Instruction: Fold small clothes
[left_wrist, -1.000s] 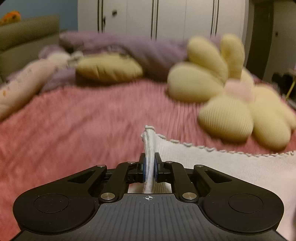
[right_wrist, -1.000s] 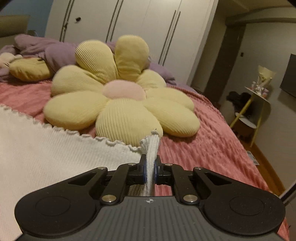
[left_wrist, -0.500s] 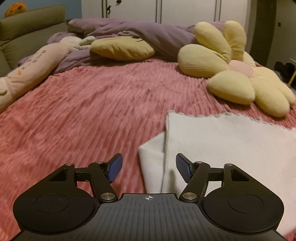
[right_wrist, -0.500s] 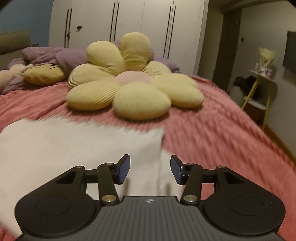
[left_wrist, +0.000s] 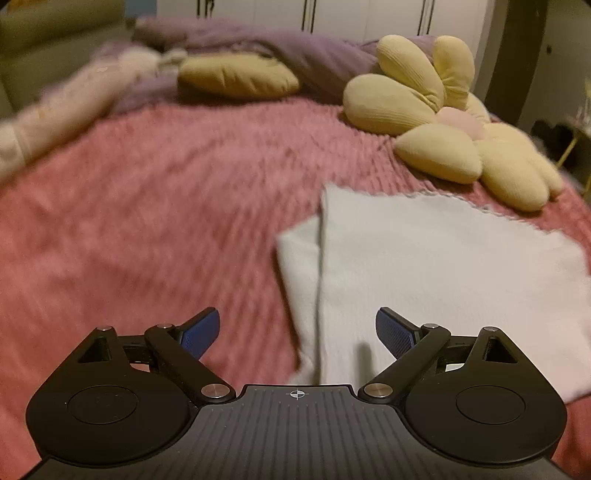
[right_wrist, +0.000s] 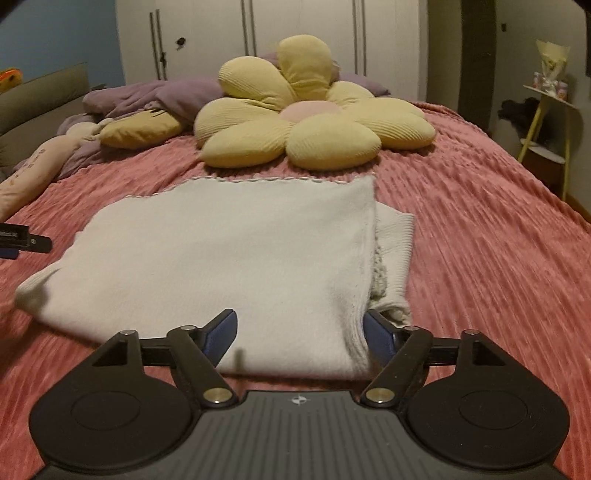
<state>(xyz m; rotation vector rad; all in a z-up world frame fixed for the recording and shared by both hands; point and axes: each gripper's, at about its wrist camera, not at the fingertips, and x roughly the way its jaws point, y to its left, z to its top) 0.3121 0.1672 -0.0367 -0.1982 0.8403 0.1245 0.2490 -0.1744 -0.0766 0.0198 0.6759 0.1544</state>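
Observation:
A white knit garment (right_wrist: 229, 254) lies folded flat on the pink ribbed bedspread (right_wrist: 480, 236), with a lower layer sticking out on its right side. It also shows in the left wrist view (left_wrist: 424, 266), where a lower layer sticks out on the left. My left gripper (left_wrist: 297, 334) is open and empty, just above the garment's near left edge. My right gripper (right_wrist: 300, 332) is open and empty over the garment's near right corner. The left gripper's tip shows at the left edge of the right wrist view (right_wrist: 26, 240).
A yellow flower-shaped cushion (right_wrist: 314, 110) lies just beyond the garment. A yellow pillow (left_wrist: 236, 75), a purple duvet (left_wrist: 295, 48) and a long pale plush (left_wrist: 55, 110) lie at the head of the bed. White wardrobes stand behind; a yellow side table (right_wrist: 546, 129) is to the right.
One second ago both grippers were shut on the garment's edge. They have let go, opened wide and pulled back; the garment now lies folded on the bed.

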